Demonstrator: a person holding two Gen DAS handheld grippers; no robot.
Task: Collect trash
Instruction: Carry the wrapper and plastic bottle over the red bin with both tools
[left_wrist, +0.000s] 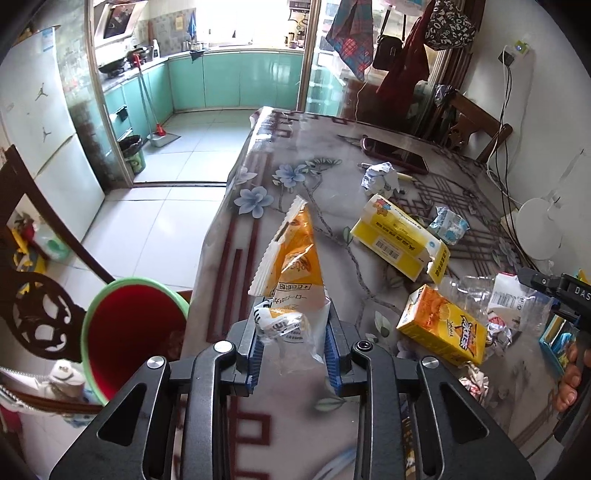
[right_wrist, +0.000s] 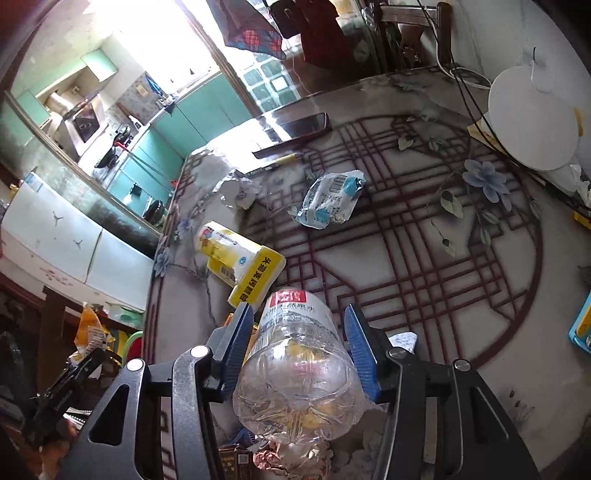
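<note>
My left gripper (left_wrist: 293, 321) is shut on an orange and white snack wrapper (left_wrist: 295, 254), which sticks up from the blue pads (left_wrist: 255, 343) over the table's left edge. Just left of it and lower stands a red bin with a green rim (left_wrist: 136, 332). My right gripper (right_wrist: 299, 317) is shut on a clear plastic bottle (right_wrist: 299, 369) with a red label. Its base faces the camera and both pads touch its sides. The left wrist view shows the bottle (left_wrist: 506, 299) at the far right, by the right gripper's fingers (left_wrist: 543, 282).
On the flowered tablecloth (right_wrist: 406, 266) lie a yellow box (right_wrist: 240, 258), an orange juice carton (left_wrist: 443, 328), a blue and white wrapper (right_wrist: 328, 199), crumpled paper (right_wrist: 238, 188) and foil scraps (right_wrist: 295, 458). A white round base (right_wrist: 532, 118) stands at the back right. A dark wooden chair (left_wrist: 33, 295) stands beside the bin.
</note>
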